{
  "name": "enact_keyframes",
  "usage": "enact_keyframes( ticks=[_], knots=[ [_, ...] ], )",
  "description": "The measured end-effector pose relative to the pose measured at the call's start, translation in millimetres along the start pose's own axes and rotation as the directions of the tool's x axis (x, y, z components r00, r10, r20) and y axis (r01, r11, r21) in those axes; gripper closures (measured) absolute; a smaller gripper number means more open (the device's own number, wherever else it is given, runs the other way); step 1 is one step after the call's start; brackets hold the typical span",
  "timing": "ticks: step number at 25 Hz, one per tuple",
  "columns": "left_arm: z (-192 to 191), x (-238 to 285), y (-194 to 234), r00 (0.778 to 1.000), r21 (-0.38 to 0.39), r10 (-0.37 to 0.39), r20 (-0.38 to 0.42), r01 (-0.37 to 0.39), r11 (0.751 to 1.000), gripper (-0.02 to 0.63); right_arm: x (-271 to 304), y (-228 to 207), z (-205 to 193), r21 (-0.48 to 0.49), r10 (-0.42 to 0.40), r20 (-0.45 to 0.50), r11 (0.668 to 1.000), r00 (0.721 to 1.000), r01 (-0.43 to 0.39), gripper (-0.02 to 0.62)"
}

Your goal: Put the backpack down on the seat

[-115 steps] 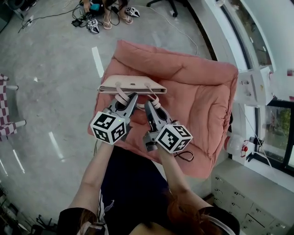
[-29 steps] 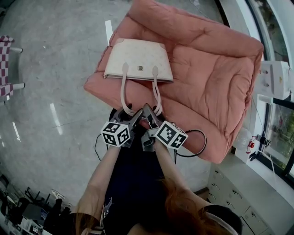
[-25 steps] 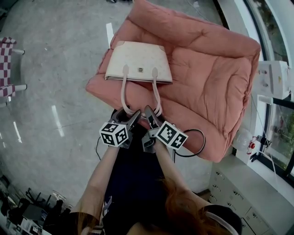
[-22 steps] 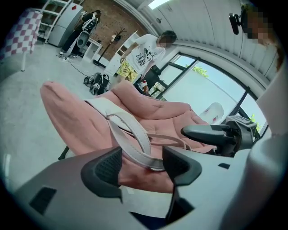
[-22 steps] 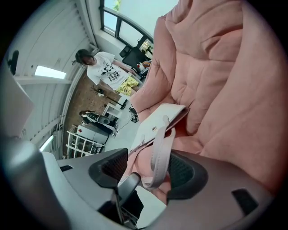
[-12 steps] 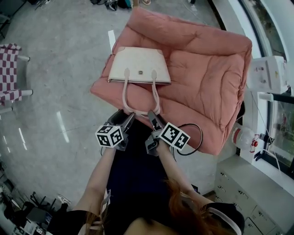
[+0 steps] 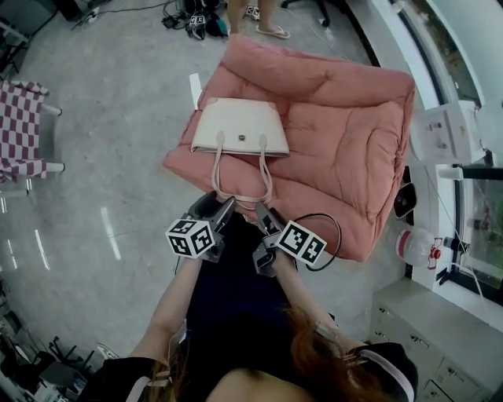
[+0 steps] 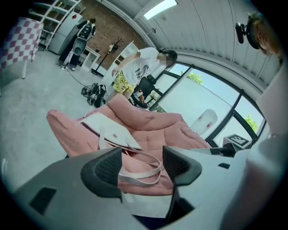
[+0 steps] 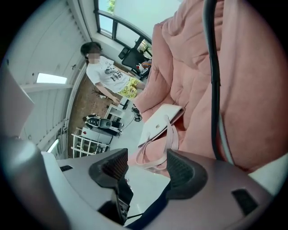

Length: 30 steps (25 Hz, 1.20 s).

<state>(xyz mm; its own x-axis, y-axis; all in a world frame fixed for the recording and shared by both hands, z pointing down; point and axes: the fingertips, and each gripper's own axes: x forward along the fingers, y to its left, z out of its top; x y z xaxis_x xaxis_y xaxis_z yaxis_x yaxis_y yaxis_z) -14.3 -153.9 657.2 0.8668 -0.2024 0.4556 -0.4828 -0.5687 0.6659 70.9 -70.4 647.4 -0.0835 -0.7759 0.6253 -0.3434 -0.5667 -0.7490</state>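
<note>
A cream handbag [image 7: 238,126] lies flat on the front left part of the pink cushioned seat [image 7: 346,149], its two long straps [image 7: 218,177] trailing toward the seat's near edge. The bag also shows in the left gripper view [image 8: 110,130] and the right gripper view [image 9: 159,123]. My left gripper [image 7: 218,207] and right gripper [image 7: 263,213] hover side by side just short of the strap ends, clear of them. Both stand open with nothing between the jaws; past the left gripper [image 8: 141,164] and the right gripper [image 9: 146,168] the straps lie loose on the seat.
A black cable [image 7: 326,235] loops over the seat's near right edge. A checked chair [image 7: 23,129] stands at far left. A person [image 7: 259,20] stands beyond the seat beside gear on the floor. White cabinets [image 7: 424,338] and a window ledge line the right.
The bag was held upright by its straps over the seat; it now lies flat. Both grippers have let go of the straps and drawn back toward me.
</note>
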Motion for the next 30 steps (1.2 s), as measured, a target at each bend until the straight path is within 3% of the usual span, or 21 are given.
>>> enact_keyframes(
  ticks=[6, 17, 25, 30],
  knots=[
    [30.8, -18.5, -31.2, 1.0, 0.205, -0.003, 0.026, -0.003, 0.979, 0.331, -21.0, 21.6, 19.9, -0.056, 0.062, 0.057, 0.997, 0.996, -0.059, 0.333],
    [121.5, -61.5, -86.0, 0.982, 0.366, -0.048, 0.185, -0.023, 0.93, 0.331, -44.3, 112.2, 54.2, -0.231, 0.246, 0.128, 0.95, 0.961, -0.212, 0.334],
    [195.2, -80.0, -145.2, 0.942, 0.522, -0.171, 0.288, -0.005, 0.853, 0.332, -76.0, 193.9, 104.2, -0.367, 0.43, 0.23, 0.869, 0.873, -0.331, 0.334],
    [226.3, -93.6, -180.7, 0.916, 0.595, -0.229, 0.328, -0.012, 0.803, 0.333, -105.3, 251.0, 117.0, -0.522, 0.547, 0.241, 0.77, 0.802, -0.368, 0.334]
  ],
)
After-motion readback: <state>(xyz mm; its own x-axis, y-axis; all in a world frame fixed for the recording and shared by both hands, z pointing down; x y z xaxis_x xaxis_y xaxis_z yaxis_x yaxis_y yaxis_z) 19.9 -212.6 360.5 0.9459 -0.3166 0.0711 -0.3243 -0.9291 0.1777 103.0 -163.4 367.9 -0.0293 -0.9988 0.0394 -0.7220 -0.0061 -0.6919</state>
